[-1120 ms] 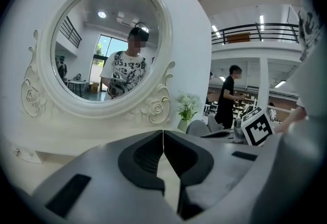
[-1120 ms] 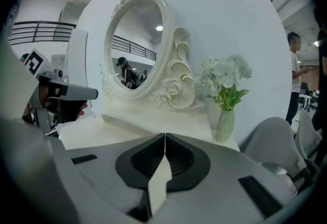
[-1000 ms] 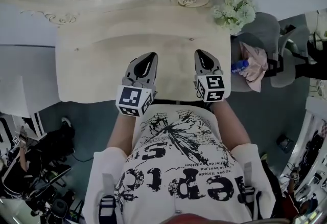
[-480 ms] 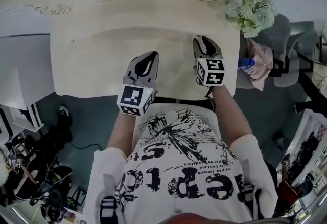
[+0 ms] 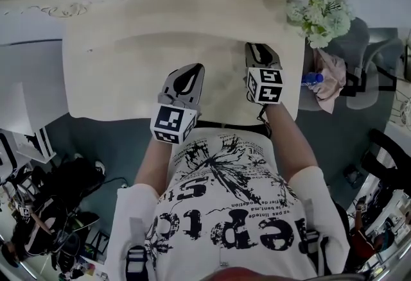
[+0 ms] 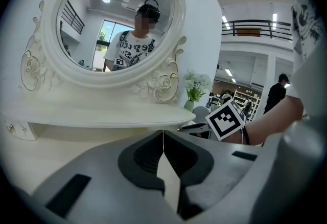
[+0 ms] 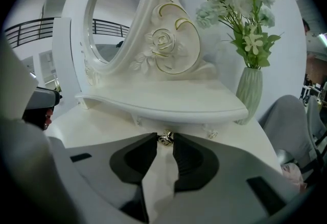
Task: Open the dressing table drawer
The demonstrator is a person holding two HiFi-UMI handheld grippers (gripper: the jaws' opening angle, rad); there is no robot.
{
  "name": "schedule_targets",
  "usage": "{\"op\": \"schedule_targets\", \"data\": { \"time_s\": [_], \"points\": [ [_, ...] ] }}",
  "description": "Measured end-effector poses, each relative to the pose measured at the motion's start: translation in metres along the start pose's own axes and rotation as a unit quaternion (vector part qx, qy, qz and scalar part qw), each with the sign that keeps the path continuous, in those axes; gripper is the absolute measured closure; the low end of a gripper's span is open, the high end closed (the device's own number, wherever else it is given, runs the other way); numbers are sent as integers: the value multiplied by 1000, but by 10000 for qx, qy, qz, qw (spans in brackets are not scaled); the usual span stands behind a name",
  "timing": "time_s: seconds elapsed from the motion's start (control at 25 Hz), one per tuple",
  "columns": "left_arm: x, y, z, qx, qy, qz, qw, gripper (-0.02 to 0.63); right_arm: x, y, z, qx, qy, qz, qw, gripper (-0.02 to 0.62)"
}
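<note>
A cream dressing table (image 5: 128, 74) carries a raised back shelf (image 7: 163, 103). Under that shelf a small gold drawer knob (image 7: 164, 138) shows. My right gripper (image 7: 164, 137) points at it, and its jaws are closing with the knob between the tips, which touch both its sides. In the head view the right gripper (image 5: 258, 50) reaches to the shelf's front. My left gripper (image 6: 163, 133) is shut with nothing in it; the left gripper (image 5: 191, 73) hovers over the tabletop, left of the right one.
An oval mirror (image 6: 115, 18) with carved roses stands on the shelf. A green vase of white flowers (image 7: 250, 92) sits at the table's right end. A grey chair (image 5: 356, 49) with a pink cloth (image 5: 329, 77) is to the right. Bags and gear lie on the floor at left.
The right gripper has moved away from the body, in toward the back shelf. The left gripper has stayed over the same part of the tabletop. The head view has shifted slightly.
</note>
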State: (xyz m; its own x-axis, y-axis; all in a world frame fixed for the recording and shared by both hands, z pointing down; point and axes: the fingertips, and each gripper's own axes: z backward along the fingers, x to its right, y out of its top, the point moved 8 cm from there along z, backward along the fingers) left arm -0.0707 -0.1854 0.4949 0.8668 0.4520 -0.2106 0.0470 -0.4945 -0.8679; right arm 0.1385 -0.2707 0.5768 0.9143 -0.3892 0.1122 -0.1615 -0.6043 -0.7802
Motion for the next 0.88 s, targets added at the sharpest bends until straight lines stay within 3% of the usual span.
{"op": "schedule_targets", "data": {
  "time_s": [0.88],
  "points": [
    [16,4,12,35,-99,-160,9998,586,-12,-32,37,-216,322,-39,9992,489]
  ]
}}
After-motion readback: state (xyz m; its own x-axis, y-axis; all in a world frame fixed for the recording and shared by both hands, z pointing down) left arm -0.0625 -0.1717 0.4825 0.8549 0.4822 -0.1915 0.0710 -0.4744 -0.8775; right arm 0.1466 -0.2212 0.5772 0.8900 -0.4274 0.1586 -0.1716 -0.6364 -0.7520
